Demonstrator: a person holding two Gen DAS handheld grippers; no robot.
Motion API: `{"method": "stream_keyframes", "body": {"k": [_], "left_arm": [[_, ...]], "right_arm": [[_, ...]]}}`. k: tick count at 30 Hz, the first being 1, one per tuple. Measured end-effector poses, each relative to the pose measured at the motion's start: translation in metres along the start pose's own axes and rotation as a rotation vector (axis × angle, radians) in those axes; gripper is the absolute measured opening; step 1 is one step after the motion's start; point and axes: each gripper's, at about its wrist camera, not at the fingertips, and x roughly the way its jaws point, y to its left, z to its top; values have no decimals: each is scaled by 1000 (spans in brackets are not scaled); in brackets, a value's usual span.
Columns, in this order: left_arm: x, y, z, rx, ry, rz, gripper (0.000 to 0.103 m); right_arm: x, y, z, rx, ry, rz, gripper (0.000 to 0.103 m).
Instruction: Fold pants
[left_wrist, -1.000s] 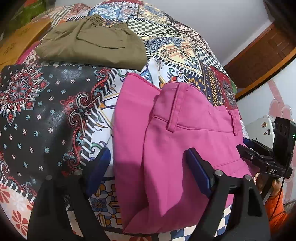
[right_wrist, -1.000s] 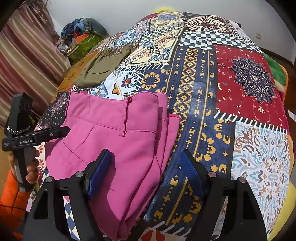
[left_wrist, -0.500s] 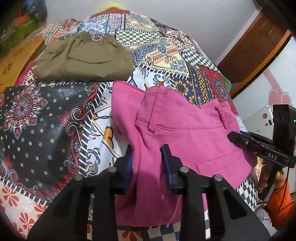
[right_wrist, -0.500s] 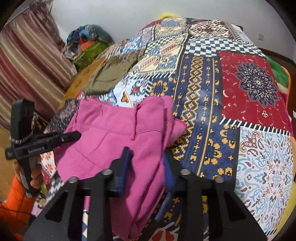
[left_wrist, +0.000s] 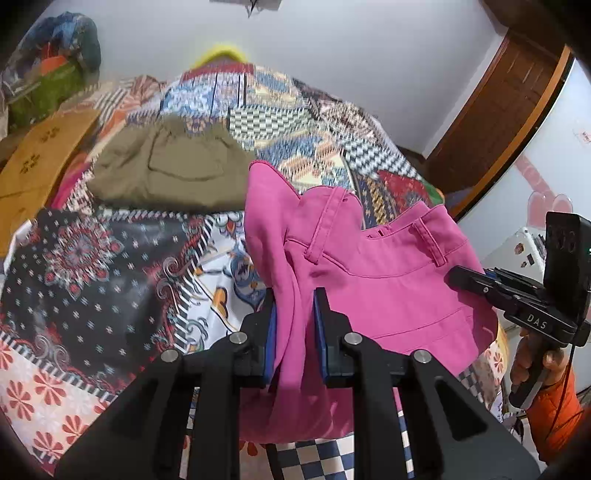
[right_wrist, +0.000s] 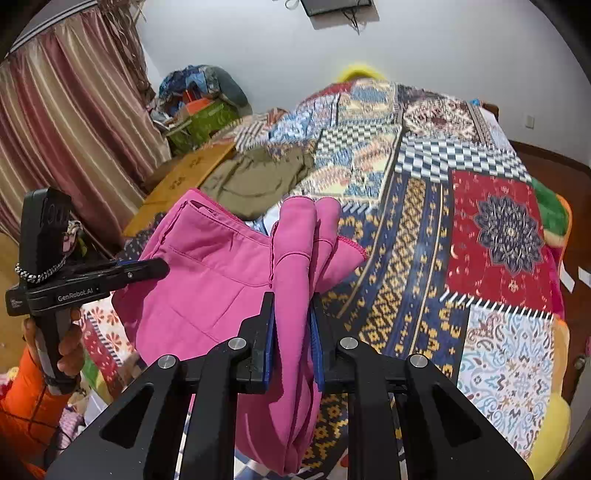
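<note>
Pink pants (left_wrist: 388, 266) hanging over bed (left_wrist: 92, 266), bunched between both grippers. Left gripper (left_wrist: 295, 332) and right gripper (right_wrist: 291, 332) jaws closing, pinching thick folds. Risk: inner layers slipping out, wrecking fold.

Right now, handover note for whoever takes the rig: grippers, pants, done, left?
Left gripper: jaws closing, pinching a bunched edge of the pink pants.
Right gripper: jaws closing, pinching the opposite bunched edge.
Pants hang between both grippers, partly lifted off the patchwork bedspread, waistband facing away.
Olive pants lie folded further back on the bed.
Done: both edges gripped.
Left: carry the fold over, lay flat, release.
</note>
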Motion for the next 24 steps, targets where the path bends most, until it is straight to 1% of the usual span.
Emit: {"method": "stream_keyframes", "body": {"k": [6,11,18,24], "left_arm": [[-24,-3,21,12,-78,9,18],[-39,1,44,21,-141,23,18],[-52,17,79,22,-208,51,18],[-48,44,112,7,-238,61,18]], "right_arm": [[-12,13,22,-40,-71,-11,15],[-13,21,45,-61,-120,-8,15],[0,32,80,-89,-163,2,15],[22,42,112,-122,-190,5,15]]}}
